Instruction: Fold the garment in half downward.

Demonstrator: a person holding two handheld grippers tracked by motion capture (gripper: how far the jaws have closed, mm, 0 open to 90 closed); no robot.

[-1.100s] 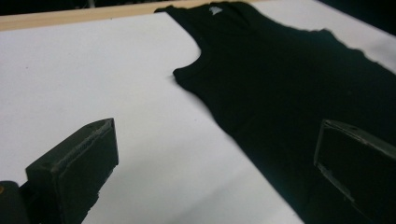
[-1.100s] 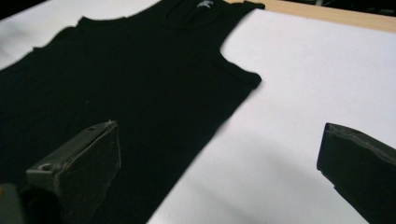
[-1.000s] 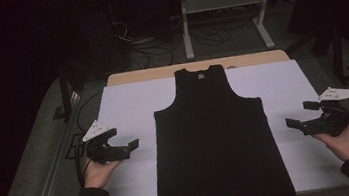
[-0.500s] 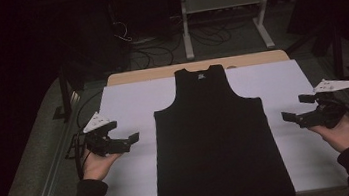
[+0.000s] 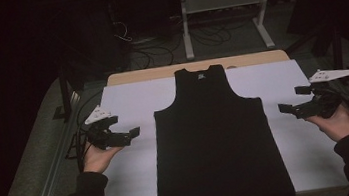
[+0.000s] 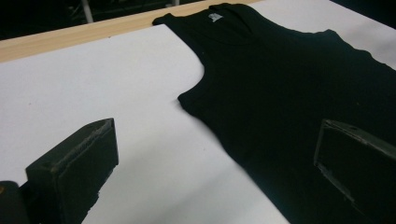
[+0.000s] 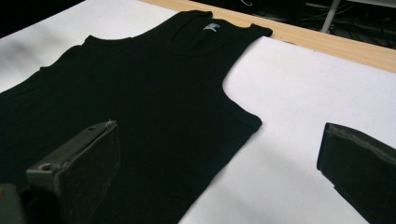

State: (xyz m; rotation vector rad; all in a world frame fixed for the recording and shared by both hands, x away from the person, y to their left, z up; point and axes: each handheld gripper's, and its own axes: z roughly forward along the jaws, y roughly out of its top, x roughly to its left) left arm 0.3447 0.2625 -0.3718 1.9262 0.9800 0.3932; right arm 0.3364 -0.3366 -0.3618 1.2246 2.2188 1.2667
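One black tank top (image 5: 217, 138) flat on white sheet (image 5: 127, 98) over desk (image 5: 159, 72), between both tongs. Left tongs (image 5: 134, 132) and right tongs (image 5: 284, 108) wide, empty, just beside its side edges. Since earlier: both lifted slightly, edged toward top; grasp likely next.

White sheet (image 5: 127, 101) over wooden table (image 5: 159, 72); metal stand (image 5: 223, 1) behind.

tank top (image 5: 216, 138) lies flat at frame centre on the sheet (image 5: 132, 100); left gripper (image 5: 129, 134) at its left, right gripper (image 5: 290, 110) at its right.
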